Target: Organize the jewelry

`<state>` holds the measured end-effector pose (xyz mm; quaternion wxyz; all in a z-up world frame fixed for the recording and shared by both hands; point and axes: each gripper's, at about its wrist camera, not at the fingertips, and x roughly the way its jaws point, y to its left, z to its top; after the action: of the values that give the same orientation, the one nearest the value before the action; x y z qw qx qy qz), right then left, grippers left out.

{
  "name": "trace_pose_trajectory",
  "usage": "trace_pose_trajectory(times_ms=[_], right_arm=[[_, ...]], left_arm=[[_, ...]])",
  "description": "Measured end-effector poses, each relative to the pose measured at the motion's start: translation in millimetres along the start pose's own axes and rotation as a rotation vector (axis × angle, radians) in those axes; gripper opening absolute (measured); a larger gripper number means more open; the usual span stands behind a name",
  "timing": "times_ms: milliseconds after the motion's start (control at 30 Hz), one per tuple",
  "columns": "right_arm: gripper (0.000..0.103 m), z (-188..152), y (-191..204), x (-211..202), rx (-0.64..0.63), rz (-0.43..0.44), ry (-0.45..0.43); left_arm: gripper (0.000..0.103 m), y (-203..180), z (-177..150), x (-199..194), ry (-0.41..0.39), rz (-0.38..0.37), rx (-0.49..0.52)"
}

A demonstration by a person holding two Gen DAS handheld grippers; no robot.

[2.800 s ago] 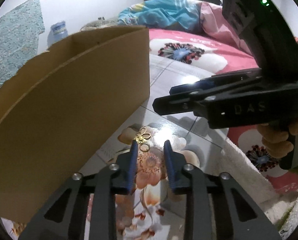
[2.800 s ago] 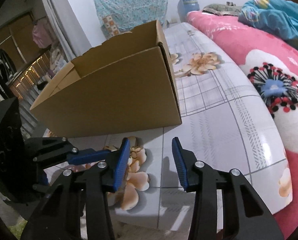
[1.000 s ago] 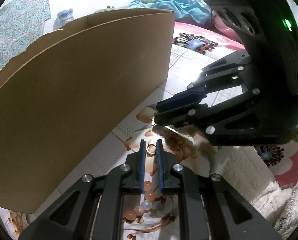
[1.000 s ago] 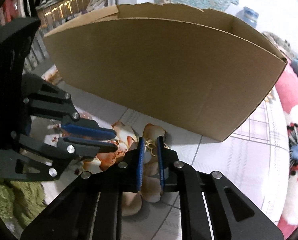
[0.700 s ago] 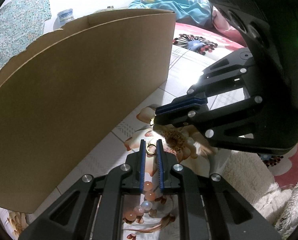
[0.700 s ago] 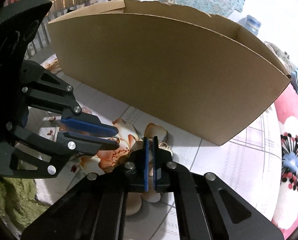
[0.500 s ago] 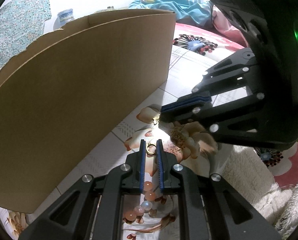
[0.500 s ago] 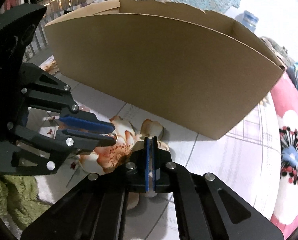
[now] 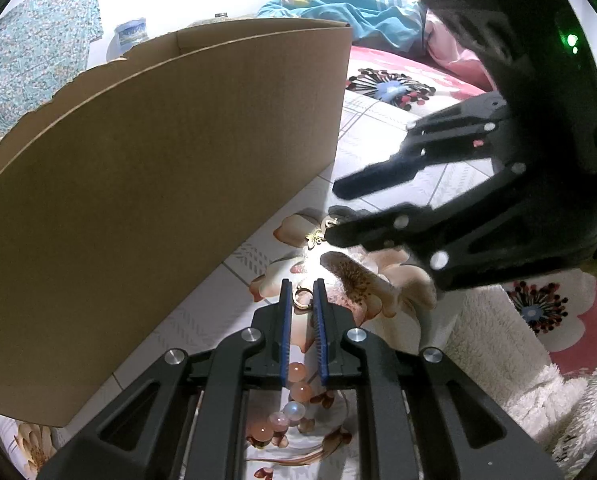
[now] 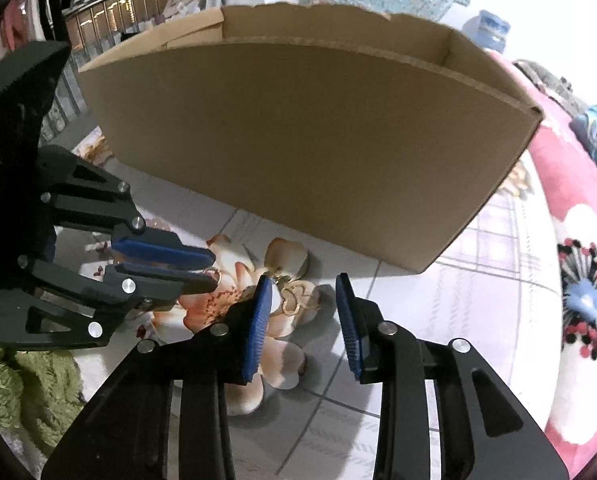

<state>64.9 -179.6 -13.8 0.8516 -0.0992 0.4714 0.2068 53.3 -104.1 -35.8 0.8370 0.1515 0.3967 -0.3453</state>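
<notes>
1. At the left, the left gripper is clenched on a small gold ring, the end fitting of a string of pink and pearly beads that hangs down between its arms. It hovers low over the flower-printed floor covering, close to the front wall of the cardboard box.

2. In the middle, a gold flower-shaped charm piece lies on the printed flower, just in front of the box's near wall. In the left wrist view a bit of gold shows at the tip of the right gripper's lower finger; whether it touches the finger I cannot tell.

3. At the right, the right gripper has its jaws opening. The charm piece sits between the blue pads, nearer the left one, and no pad presses on it, so it is released.

4. Step in hand, as I judge it: picking up the jewelry from the floor covering, the bead string secured and the gold piece not secured.

5. The next move seems to call for the right gripper to centre on the gold piece, drop its tips to the floor covering and close gently; the piece is thin and flat, so it may slip. Both pieces probably then go over the box's top edge.
</notes>
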Motion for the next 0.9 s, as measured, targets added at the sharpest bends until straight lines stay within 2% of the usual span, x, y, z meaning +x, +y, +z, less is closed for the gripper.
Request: trace_pose_trajectory(times_ms=[67, 167, 567, 900], right_arm=[[0.026, 2, 4, 4, -0.006, -0.006, -0.003], [0.016, 3, 3, 5, 0.006, 0.0, 0.003], [0.014, 5, -7, 3, 0.053, 0.011, -0.005], [0.014, -7, -12, -21, 0.079, 0.005, -0.044]], left_arm=[[0.01, 0, 0, 0, 0.0, 0.0, 0.0], [0.01, 0, 1, 0, 0.0, -0.001, 0.0], [0.01, 0, 0, 0, 0.0, 0.0, 0.0], [0.009, 0, 0, -1, -0.006, 0.001, -0.002]])
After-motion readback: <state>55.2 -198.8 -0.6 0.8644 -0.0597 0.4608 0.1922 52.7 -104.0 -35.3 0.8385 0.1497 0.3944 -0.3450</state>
